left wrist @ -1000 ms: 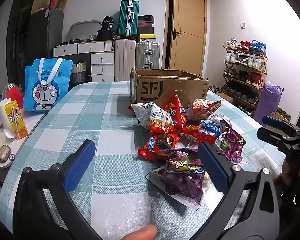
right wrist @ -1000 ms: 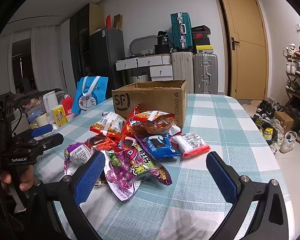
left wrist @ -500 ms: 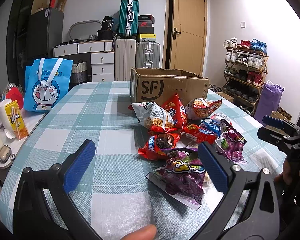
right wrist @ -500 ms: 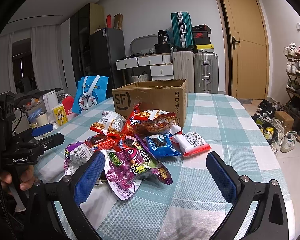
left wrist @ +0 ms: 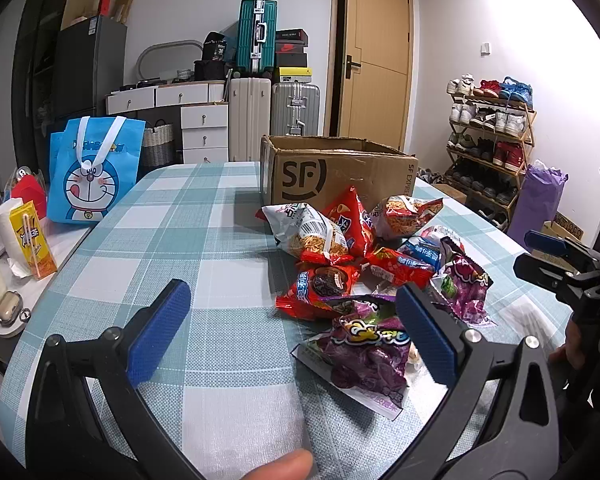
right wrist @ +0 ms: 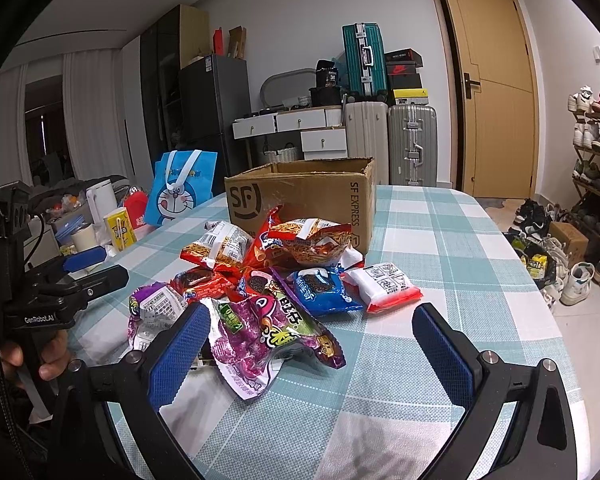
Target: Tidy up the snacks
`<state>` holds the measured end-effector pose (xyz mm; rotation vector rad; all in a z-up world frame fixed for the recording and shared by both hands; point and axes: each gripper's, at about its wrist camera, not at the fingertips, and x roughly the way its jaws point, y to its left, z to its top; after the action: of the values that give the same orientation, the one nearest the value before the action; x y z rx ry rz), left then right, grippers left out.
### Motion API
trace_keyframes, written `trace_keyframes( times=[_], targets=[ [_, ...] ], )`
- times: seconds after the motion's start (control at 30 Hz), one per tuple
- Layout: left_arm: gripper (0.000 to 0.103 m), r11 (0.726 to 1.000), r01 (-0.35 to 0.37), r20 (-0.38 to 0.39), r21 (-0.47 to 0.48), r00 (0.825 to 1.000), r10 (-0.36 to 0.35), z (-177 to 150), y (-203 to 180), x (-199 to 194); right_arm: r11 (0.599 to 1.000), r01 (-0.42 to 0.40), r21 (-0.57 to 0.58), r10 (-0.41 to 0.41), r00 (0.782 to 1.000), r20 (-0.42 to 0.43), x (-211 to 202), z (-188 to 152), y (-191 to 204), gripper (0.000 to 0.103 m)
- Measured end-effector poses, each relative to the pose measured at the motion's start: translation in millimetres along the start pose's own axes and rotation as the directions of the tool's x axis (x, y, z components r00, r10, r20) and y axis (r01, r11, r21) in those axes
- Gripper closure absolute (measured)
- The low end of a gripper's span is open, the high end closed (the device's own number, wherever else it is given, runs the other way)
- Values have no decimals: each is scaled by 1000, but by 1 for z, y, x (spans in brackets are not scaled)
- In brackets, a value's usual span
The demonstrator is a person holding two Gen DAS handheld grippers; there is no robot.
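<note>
Clearing the teal-and-white checked worktop (right wrist: 440, 232) into the open brown cardboard box (right wrist: 300, 196) behind the snack packets likely goes best nearest-first, starting with the crinkly purple packet (right wrist: 260, 340); left gripper (left wrist: 296, 330) and right gripper (right wrist: 312, 344) hover level, jaws spread, empty.

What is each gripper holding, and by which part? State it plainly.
Nothing. The left gripper and right gripper are both open and empty above the table; the snacks lie untouched by the box.
</note>
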<state>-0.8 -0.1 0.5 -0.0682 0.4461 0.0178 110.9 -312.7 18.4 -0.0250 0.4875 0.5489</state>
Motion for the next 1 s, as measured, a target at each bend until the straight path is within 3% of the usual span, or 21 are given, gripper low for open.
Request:
trace_keyframes(
  times=[0.47,1.0],
  targets=[
    [1,1000,2,-16,24,1000,-2,-1,-5,0,1000,-1,0,1,1000,-13,0,0,-1,0],
    [1,997,58,-64,42,996,-56,1,-15,4,1000,-2,8,2,999,-52,8,2,-2,0]
  ],
)
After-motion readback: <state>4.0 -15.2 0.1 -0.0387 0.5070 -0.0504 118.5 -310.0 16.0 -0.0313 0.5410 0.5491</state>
